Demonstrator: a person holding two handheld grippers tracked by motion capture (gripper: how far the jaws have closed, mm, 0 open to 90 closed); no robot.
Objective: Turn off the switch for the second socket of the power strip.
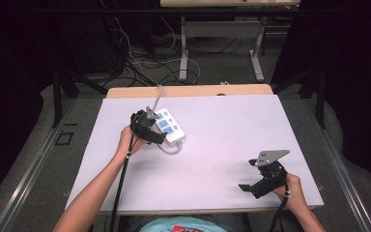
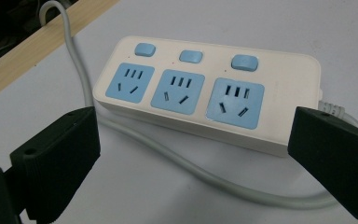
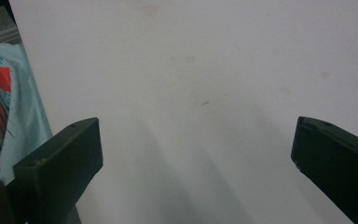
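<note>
The power strip [image 2: 214,88] lies flat on the white surface [image 1: 222,145], toward its far left part, with its long axis running diagonally from far-left to near-right in the high view. Its white cord [image 2: 177,163] leaves one end, loops along the near side and runs off over the far edge. Three blue sockets [image 2: 177,91] face up, each with a blue switch [image 2: 191,56] beside it; no brand or lettering can be read. The left claw [image 2: 191,154] hovers just above the strip, jaws spread wide on either side, gripping nothing. The right claw [image 3: 196,163] sits well apart near the front right corner, released too, over bare surface.
</note>
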